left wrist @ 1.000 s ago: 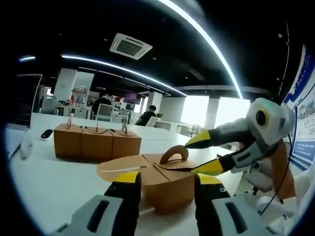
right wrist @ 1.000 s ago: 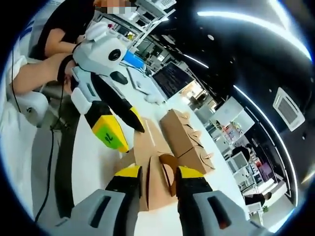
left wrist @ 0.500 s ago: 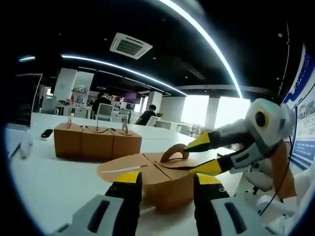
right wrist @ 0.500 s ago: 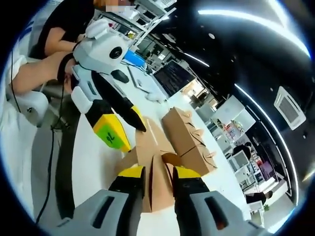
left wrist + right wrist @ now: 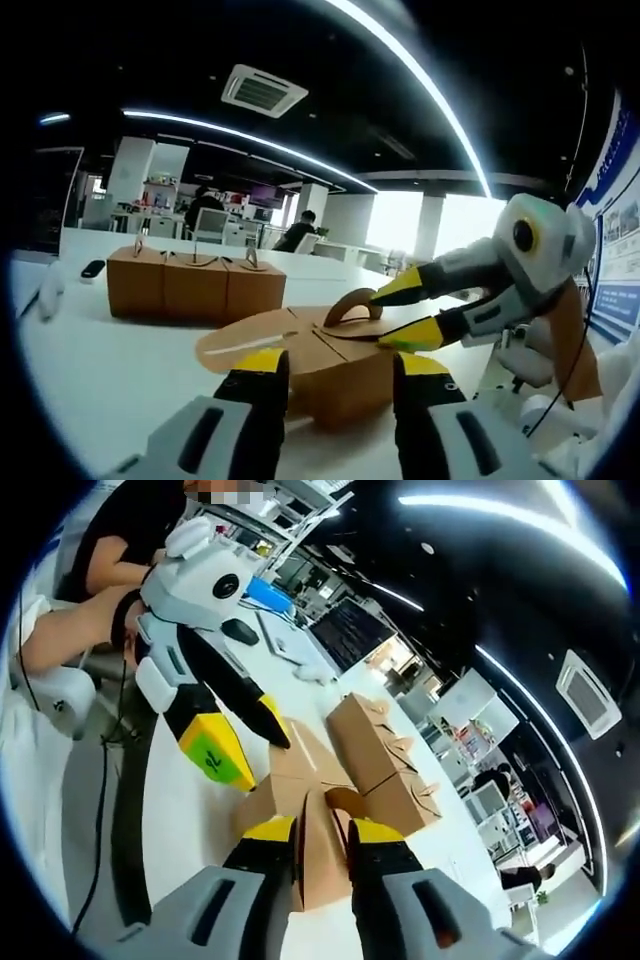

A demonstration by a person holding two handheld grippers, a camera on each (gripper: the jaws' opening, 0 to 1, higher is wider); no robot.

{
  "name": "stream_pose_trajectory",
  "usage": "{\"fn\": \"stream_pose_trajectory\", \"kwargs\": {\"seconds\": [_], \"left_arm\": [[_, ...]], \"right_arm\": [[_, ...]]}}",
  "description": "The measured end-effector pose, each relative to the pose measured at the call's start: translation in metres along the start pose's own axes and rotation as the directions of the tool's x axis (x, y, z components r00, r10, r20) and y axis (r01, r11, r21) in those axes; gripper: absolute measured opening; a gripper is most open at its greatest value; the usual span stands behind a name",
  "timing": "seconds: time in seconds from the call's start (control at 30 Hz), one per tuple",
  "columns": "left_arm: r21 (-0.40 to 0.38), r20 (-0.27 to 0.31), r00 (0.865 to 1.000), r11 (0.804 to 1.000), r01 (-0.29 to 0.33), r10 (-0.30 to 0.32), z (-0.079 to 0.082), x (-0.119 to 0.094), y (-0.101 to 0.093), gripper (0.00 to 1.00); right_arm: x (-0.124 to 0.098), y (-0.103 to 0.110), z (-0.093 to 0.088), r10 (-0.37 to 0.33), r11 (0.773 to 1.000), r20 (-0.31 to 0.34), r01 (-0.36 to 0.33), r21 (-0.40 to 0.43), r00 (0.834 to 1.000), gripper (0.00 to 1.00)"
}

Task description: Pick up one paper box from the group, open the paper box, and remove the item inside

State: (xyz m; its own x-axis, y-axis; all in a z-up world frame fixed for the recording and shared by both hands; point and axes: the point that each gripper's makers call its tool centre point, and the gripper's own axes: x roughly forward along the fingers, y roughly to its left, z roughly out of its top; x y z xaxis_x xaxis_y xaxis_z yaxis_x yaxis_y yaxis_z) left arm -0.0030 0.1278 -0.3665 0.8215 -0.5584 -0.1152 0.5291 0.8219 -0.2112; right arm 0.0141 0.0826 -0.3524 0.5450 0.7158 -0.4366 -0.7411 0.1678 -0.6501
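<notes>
A brown paper box [image 5: 335,375] sits on the white table [image 5: 110,370] with its top flaps spread and an arched handle [image 5: 350,305] standing up. My left gripper [image 5: 340,365] has its yellow-tipped jaws pressed against the box's two sides. My right gripper [image 5: 400,315] reaches in from the right, its fingers closed around the handle flap. In the right gripper view the same box [image 5: 320,855] fills the narrow gap of my right gripper [image 5: 322,832], and the left gripper [image 5: 240,740] straddles its far end. Behind stands a row of closed boxes [image 5: 195,290], [image 5: 385,765].
A dark small device [image 5: 92,268] and a white object [image 5: 45,300] lie at the table's left end. A person [image 5: 110,550] sits by the table near a mouse [image 5: 240,635] and a monitor [image 5: 350,635]. Office desks and people stand far behind.
My right gripper's jaws have drawn closer together on the handle flap and edged a little further in. The left gripper and the box have stayed nearly still.
</notes>
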Motion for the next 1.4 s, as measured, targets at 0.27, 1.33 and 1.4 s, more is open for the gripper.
{"fn": "stream_pose_trajectory", "kwargs": {"seconds": [0.27, 1.33, 1.4], "left_arm": [[0.002, 0.001, 1.0, 1.0, 0.002, -0.002, 0.001, 0.0, -0.001, 0.43], [0.006, -0.007, 1.0, 1.0, -0.003, 0.003, -0.004, 0.001, -0.001, 0.41], [0.007, -0.009, 1.0, 1.0, -0.004, 0.004, -0.004, 0.0, -0.001, 0.41]], "right_arm": [[0.002, 0.006, -0.004, 0.02, 0.999, -0.001, -0.02, 0.025, 1.0, 0.06], [-0.007, -0.005, 0.004, 0.013, 0.979, 0.117, -0.036, 0.199, 0.993, 0.03], [-0.009, -0.007, 0.003, 0.008, 0.977, 0.125, -0.035, 0.213, 0.992, 0.03]]}}
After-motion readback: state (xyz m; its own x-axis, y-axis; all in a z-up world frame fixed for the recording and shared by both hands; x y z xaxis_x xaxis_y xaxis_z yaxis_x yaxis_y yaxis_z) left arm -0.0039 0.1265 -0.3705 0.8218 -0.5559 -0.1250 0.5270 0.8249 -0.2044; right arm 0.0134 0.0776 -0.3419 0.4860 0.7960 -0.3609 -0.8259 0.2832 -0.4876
